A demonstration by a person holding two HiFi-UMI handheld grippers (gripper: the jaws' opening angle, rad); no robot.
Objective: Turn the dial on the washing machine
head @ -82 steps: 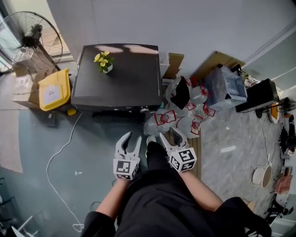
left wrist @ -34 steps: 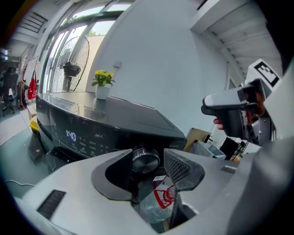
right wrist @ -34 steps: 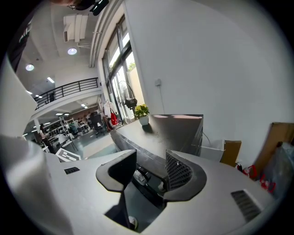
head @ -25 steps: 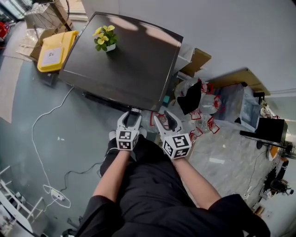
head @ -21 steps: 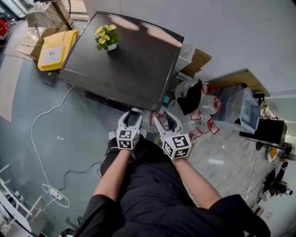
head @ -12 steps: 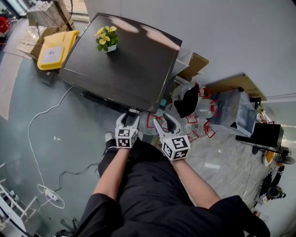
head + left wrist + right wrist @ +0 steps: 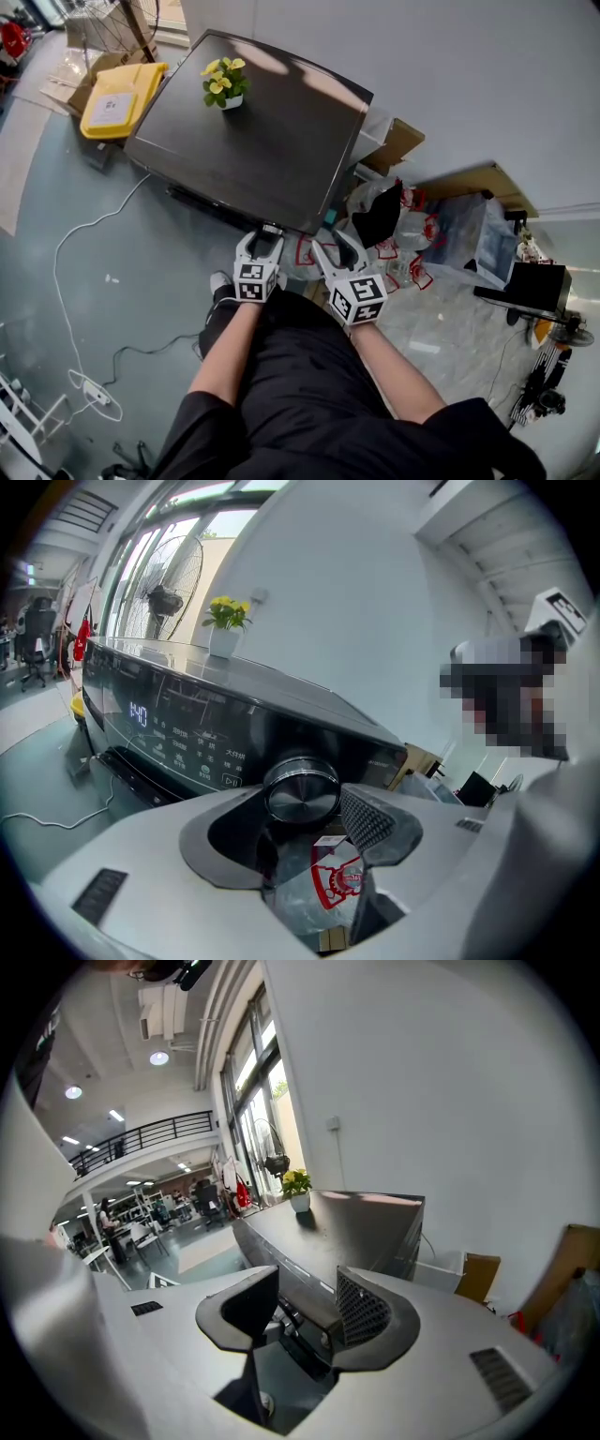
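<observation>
The dark washing machine (image 7: 253, 131) stands ahead, with its lit control panel (image 7: 169, 738) facing me. Its round metal dial (image 7: 302, 795) sits at the panel's right end, also visible from the head view as dial (image 7: 272, 229). My left gripper (image 7: 298, 819) straddles the dial. Its jaws have just been opening, and the dial stands between the fingertips with the pads not clearly pressing on it. My right gripper (image 7: 335, 246) hovers open and empty beside it, by the machine's right front corner (image 7: 309, 1335).
A potted yellow flower (image 7: 225, 82) stands on the machine's lid. Left of the machine are a yellow box (image 7: 117, 89) and a white cable (image 7: 75, 244) on the floor. Plastic bags (image 7: 398, 244) and a cardboard box (image 7: 398, 145) crowd the right side.
Since the earliest frame both grippers have come forward from over the floor to the machine's front edge, the left one around the dial. Over the last second neither hand has shifted.
</observation>
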